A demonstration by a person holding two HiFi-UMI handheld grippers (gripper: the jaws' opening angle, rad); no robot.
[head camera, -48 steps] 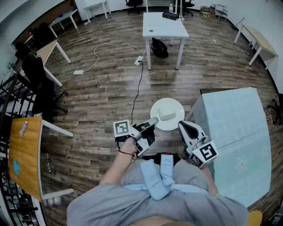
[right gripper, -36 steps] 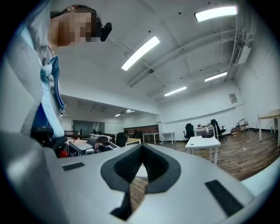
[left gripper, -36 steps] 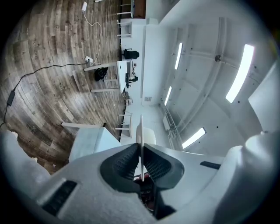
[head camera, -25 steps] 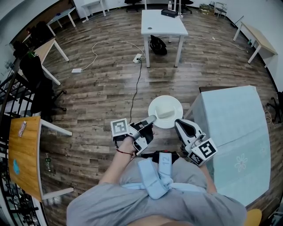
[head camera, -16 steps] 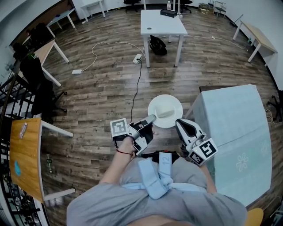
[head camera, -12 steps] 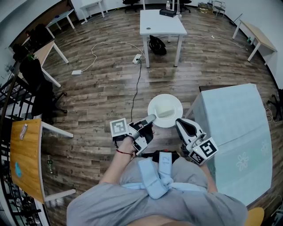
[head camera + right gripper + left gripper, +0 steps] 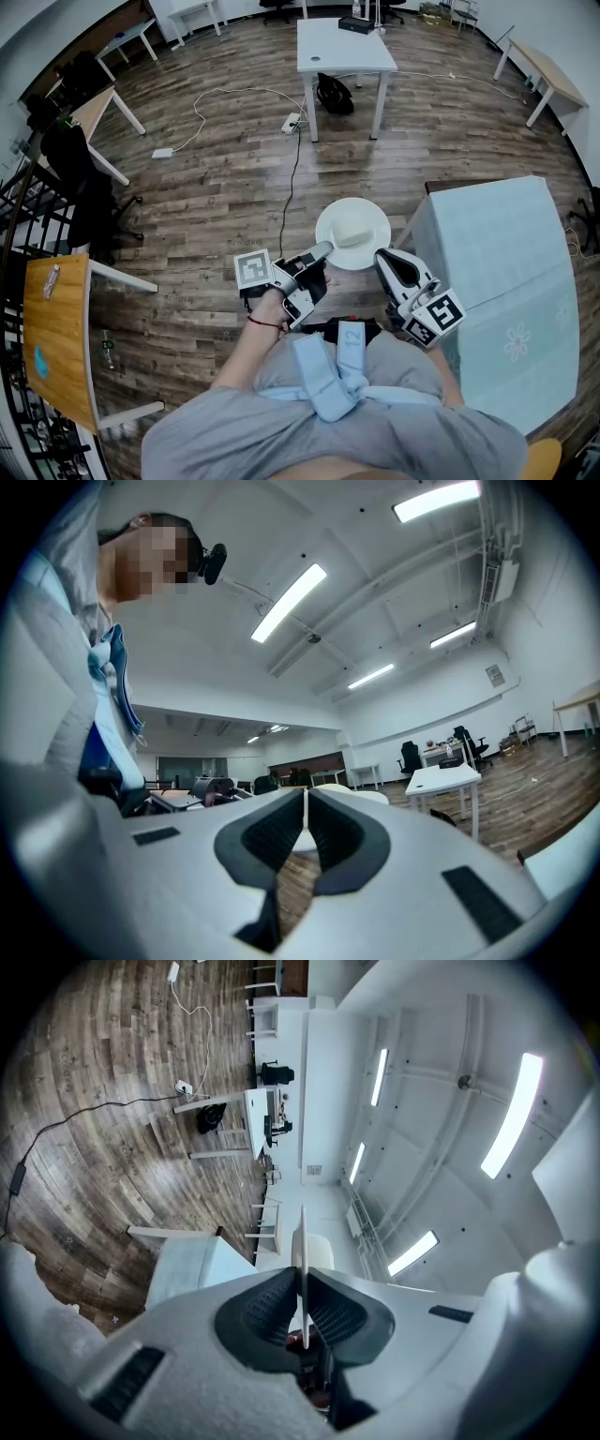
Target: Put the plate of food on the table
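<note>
Left forearm [image 7: 246,354]: bare, angled up and right from the torso.
Left tool [image 7: 323,251]: clamped on the plate [image 7: 349,214] at its near-left rim.
Right tool [image 7: 382,256]: jaws pinched on the plate's right rim, marker cube [image 7: 437,318] toward the body.
Plate: held over the wooden floor [image 7: 234,187], pale food block [image 7: 352,236] on it, just left of the tabletop [image 7: 497,253].
Tabletop: pale blue, at the right.

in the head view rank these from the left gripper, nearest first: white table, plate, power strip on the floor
1. plate: clamped by its rim in the left gripper, just to the gripper's right.
2. power strip: on the floor ahead, on the cable.
3. white table: farthest, at the top of the view.
</note>
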